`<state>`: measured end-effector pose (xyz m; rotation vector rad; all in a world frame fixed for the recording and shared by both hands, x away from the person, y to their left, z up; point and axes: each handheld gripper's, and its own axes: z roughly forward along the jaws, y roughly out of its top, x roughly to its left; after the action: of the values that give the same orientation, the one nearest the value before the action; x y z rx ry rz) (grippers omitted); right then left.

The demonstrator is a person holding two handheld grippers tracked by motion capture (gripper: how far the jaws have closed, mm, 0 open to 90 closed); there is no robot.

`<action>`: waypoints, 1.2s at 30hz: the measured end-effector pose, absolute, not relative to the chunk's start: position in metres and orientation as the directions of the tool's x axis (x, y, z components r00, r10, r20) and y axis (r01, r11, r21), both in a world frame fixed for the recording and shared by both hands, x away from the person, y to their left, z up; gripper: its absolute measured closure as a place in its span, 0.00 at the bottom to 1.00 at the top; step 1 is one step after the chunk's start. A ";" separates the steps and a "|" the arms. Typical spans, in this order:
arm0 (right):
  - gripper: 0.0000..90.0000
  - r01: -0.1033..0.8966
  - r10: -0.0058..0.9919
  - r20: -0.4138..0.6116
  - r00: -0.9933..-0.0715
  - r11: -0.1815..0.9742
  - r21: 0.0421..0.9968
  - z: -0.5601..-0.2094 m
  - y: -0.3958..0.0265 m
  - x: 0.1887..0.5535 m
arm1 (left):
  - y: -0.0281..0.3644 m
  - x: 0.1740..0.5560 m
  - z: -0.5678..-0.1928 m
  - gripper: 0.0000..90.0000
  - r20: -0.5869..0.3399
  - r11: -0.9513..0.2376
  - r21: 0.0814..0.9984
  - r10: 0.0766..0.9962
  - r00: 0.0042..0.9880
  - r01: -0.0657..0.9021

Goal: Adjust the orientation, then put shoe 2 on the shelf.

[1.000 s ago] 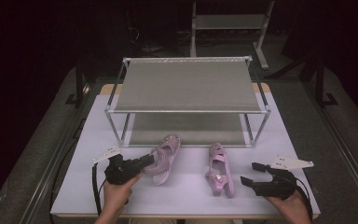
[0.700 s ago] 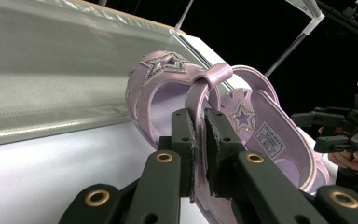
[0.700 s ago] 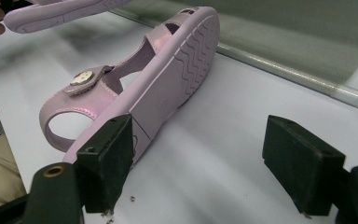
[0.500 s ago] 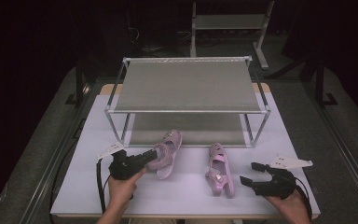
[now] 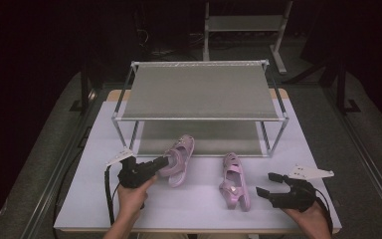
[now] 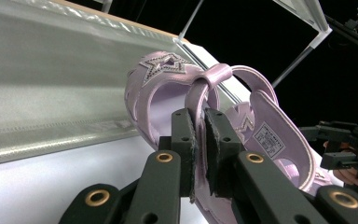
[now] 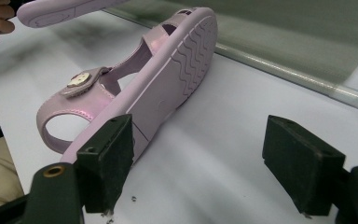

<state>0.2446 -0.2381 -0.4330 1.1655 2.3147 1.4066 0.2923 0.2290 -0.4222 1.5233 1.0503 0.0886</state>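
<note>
Two pink sandals are in play. My left gripper (image 5: 160, 162) (image 6: 199, 135) is shut on the heel strap of one pink sandal (image 5: 178, 158) (image 6: 168, 93), which hangs lifted off the white table (image 5: 99, 149) and tilted toward the shelf. The other pink sandal (image 5: 234, 181) (image 7: 154, 79) lies on the table at centre right, tipped on its side with its ribbed sole showing. My right gripper (image 5: 266, 185) (image 7: 209, 163) stands open just right of that sandal, one jaw close against its heel, nothing between the pads.
A two-tier metal shelf rack (image 5: 199, 92) with grey mesh decks stands at the back of the table; its lower deck (image 5: 199, 134) sits right behind the sandals. Dark floor surrounds the table.
My left gripper has lifted the sandal it holds and carried it up and forward toward the rack's lower deck. The right gripper and the other sandal have stayed put.
</note>
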 end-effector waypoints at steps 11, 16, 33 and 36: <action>0.27 0.522 0.710 0.224 -0.668 0.233 0.820 -0.433 -0.241 0.242 | 0.227 0.299 -0.422 0.93 -0.501 0.158 0.826 0.646 0.576 0.541; 0.27 0.520 0.710 0.223 -0.668 0.231 0.822 -0.432 -0.241 0.242 | 0.225 0.302 -0.424 0.93 -0.509 0.170 0.823 0.645 0.570 0.542; 0.27 0.514 0.704 0.219 -0.675 0.235 0.825 -0.431 -0.241 0.242 | 0.219 0.313 -0.426 0.93 -0.523 0.206 0.819 0.652 0.550 0.535; 0.27 0.514 0.703 0.220 -0.676 0.235 0.825 -0.431 -0.240 0.242 | 0.217 0.317 -0.428 0.93 -0.528 0.213 0.816 0.655 0.541 0.537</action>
<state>0.2420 -0.2404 -0.4314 1.1542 2.3065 1.4187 0.3172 0.2173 -0.4283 1.4401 1.0979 0.1101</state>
